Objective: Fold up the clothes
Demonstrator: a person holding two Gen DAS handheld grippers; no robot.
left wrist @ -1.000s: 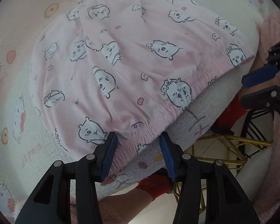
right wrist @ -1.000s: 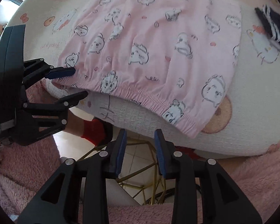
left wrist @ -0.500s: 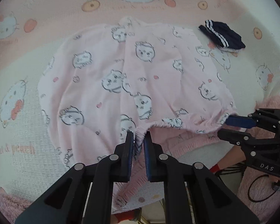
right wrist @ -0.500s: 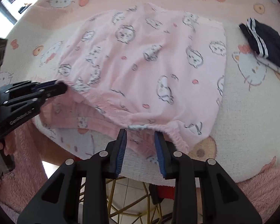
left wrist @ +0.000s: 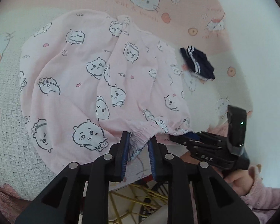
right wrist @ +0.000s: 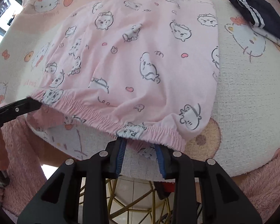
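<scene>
I have the pink cartoon-print cotton shorts [left wrist: 95, 85] at the table's near edge, waistband bunched between my left gripper [left wrist: 138, 145] as its jaws open, my right gripper [right wrist: 141, 150] spread just under the band, so I should re-pinch both evenly.

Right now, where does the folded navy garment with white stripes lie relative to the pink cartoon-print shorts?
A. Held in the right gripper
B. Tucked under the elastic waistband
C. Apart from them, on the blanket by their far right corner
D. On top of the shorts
C: the navy striped garment lies on the cat-print blanket, clear of the pink shorts.
</scene>
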